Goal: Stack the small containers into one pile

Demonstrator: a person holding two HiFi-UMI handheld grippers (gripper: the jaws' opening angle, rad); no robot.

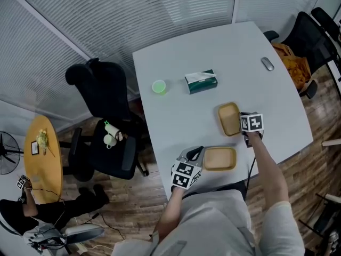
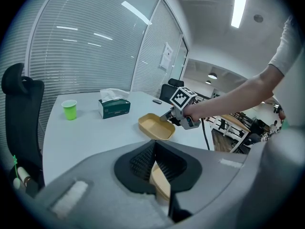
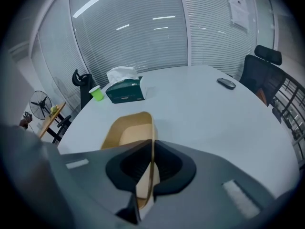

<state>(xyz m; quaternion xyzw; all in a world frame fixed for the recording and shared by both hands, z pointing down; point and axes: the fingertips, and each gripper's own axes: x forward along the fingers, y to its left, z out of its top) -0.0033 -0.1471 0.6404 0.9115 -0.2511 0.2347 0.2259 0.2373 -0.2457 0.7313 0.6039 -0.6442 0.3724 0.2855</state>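
Container (image 3: 126, 130) rim — inside right tongs (image 3: 152, 151)

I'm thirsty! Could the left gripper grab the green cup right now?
Probably not yet: the left gripper is shut on the near tan container. Nothing stands between it and the green cup.

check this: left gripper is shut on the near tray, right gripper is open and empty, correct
Not quite: the right gripper is shut on the far tray's rim, not open and empty; the right gripper view shows it. The left gripper does hold the near tray.
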